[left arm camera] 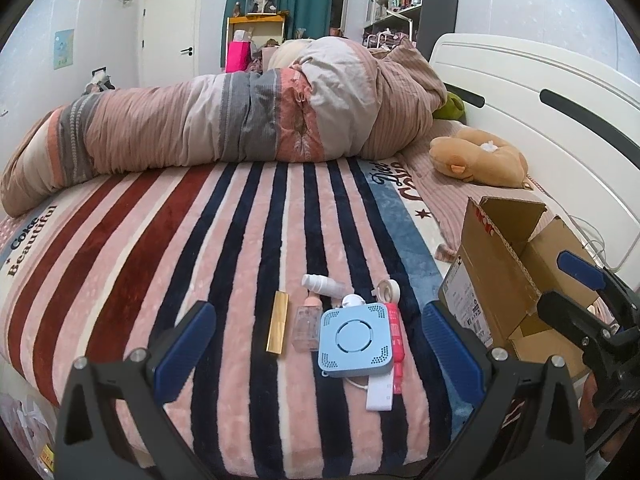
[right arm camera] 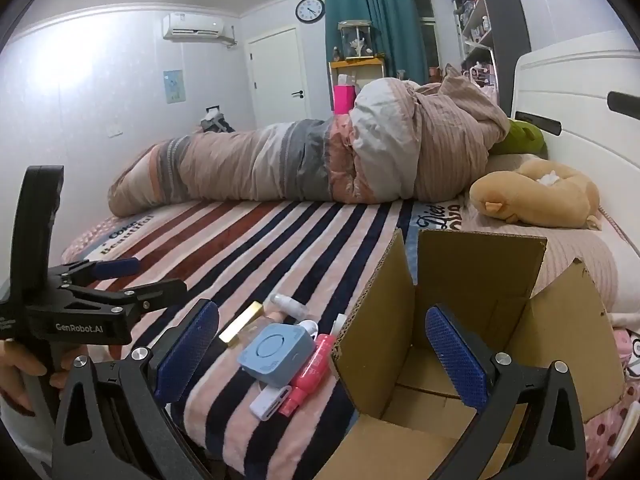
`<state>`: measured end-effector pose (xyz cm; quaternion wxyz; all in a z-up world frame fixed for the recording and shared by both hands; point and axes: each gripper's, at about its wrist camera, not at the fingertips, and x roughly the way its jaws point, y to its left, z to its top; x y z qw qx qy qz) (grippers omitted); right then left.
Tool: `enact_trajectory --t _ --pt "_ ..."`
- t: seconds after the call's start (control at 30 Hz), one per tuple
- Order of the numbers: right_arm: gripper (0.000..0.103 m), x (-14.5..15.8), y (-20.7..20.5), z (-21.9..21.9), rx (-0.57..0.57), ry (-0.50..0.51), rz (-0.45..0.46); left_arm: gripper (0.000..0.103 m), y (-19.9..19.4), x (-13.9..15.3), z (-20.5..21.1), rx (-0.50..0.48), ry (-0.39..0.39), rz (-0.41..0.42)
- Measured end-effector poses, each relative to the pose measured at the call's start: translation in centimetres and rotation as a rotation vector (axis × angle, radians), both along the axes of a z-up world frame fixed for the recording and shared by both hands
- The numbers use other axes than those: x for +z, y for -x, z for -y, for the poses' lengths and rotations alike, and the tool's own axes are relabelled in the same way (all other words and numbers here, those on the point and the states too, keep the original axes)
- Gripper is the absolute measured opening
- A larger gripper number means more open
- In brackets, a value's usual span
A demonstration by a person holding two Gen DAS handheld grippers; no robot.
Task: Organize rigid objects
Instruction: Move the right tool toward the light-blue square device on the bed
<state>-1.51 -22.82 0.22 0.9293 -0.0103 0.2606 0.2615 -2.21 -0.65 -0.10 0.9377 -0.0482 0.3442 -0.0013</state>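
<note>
Left tongs (left arm camera: 316, 344) spread wide, holding nothing, low over the near edge of the striped blanket (left arm camera: 200, 240) on the bed. Right tongs (right arm camera: 320, 344) also wide and unloaded, one blue pad over the open cardboard box (right arm camera: 472, 320), which stands on the bed's right side with flaps up. Small rigid items cluster on the blanket just left of the box: light blue square device (left arm camera: 354, 342) nearest, lying on a white adapter (left arm camera: 380, 394) and touching a pink tube (left arm camera: 395, 340); clear perfume bottle (left arm camera: 307, 326) just beside it, gold bar (left arm camera: 277, 326) a bit further left. Behind these, a white bottle (left arm camera: 322, 284) on its side and a tape roll (left arm camera: 388, 290). Further back, a tan plush toy (left arm camera: 478, 156) near the white headboard (left arm camera: 540, 80), a rolled quilt (left arm camera: 224, 120) across the bed, then the green curtain (right arm camera: 380, 28) and wall clock (right arm camera: 310, 9).
</note>
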Motion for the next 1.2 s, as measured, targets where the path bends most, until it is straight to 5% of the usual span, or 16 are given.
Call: enact_trajectory --t 0.67,1.0,1.2 --pt "0.103 1.0 0.8 -0.7 -0.025 0.01 0.036 0.103 0.5 1.1 -1.1 -0.02 -0.004 0.027" --pt "0.103 0.3 0.1 -1.4 -0.048 0.06 -0.023 0.103 -0.2 0.6 -1.3 -0.037 0.009 0.018" --pt "0.103 0.8 0.5 -2.6 -0.049 0.104 0.045 0.103 -0.3 0.3 -2.4 -0.042 0.029 0.047"
